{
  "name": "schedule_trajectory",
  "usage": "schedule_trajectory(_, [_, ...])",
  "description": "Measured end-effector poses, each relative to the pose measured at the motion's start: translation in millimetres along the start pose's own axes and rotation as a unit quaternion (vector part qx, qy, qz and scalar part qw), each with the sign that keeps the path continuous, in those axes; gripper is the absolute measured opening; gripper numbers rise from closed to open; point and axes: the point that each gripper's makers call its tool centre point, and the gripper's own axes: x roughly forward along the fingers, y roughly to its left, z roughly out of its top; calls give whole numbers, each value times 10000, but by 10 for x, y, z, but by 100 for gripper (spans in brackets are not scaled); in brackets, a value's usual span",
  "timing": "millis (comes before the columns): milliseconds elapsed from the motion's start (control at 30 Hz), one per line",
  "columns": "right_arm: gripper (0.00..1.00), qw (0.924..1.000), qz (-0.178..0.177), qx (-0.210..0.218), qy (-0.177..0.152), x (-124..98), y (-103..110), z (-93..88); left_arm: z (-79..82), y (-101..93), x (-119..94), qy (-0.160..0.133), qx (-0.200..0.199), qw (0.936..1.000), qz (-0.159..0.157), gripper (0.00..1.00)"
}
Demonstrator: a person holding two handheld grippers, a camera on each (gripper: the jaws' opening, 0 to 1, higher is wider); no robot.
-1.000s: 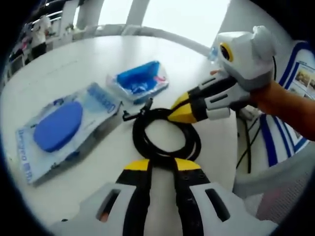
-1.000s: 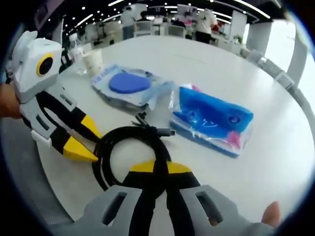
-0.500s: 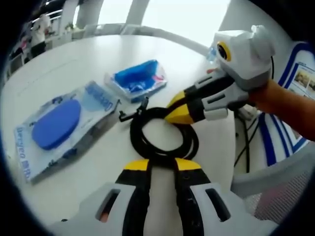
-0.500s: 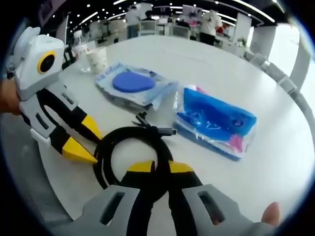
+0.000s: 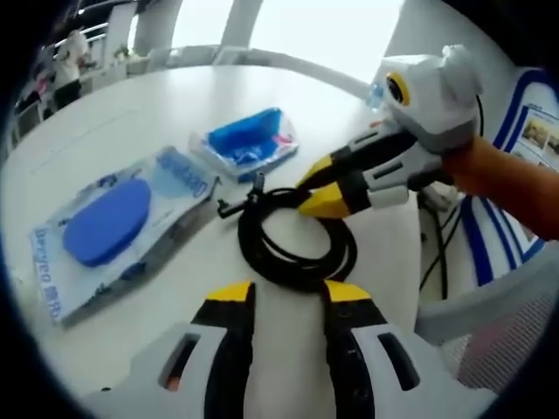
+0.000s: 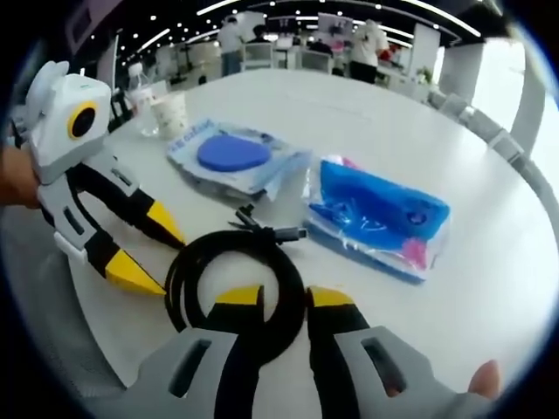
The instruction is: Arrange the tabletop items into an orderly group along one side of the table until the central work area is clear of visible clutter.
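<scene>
Holding both tools over the white round surface [image 6: 489,288], you have the coiled black cable [image 5: 293,240] between them, near the surface edge closest to you. Your left hand-held gripper [image 5: 286,292] has its yellow-tipped jaws parted, one on each side of the coil's near rim, not clamped. Your right hand-held gripper [image 6: 284,297] also has jaws spread, with the cable [image 6: 231,275] loop running between them and under the left jaw; no firm grip visible. In the left gripper view the right tool's tips [image 5: 323,192] sit at the coil's far rim; in the right gripper view the left tool [image 6: 144,257] sits just beside the coil, jaws apart. Cable plugs [image 6: 262,229] stick out toward the middle. Beyond lie the blue pad in a clear bag [image 6: 231,155] and the blue packet [image 6: 380,214], side by side, apart from the cable. A paper cup [image 6: 170,113] stands near the far edge.
</scene>
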Motion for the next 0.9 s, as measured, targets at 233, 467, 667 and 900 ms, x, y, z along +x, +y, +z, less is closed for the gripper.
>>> schedule_trajectory(233, [29, 9997, -92, 122, -201, -83, -7, 80, 16, 28, -82, -95, 75, 9999, 29, 37])
schedule_trajectory(467, [38, 9990, -148, 212, -377, -156, 40, 124, 90, 30, -212, -452, 328, 9984, -22, 43])
schedule_trajectory(667, [48, 9976, -224, 281, -599, -263, 87, 188, 78, 71, -318, -524, 332, 9981, 37, 56])
schedule_trajectory(900, [54, 9965, -299, 274, -737, -376, 147, 234, 103, 84, -509, -647, 385, 9971, 93, 67])
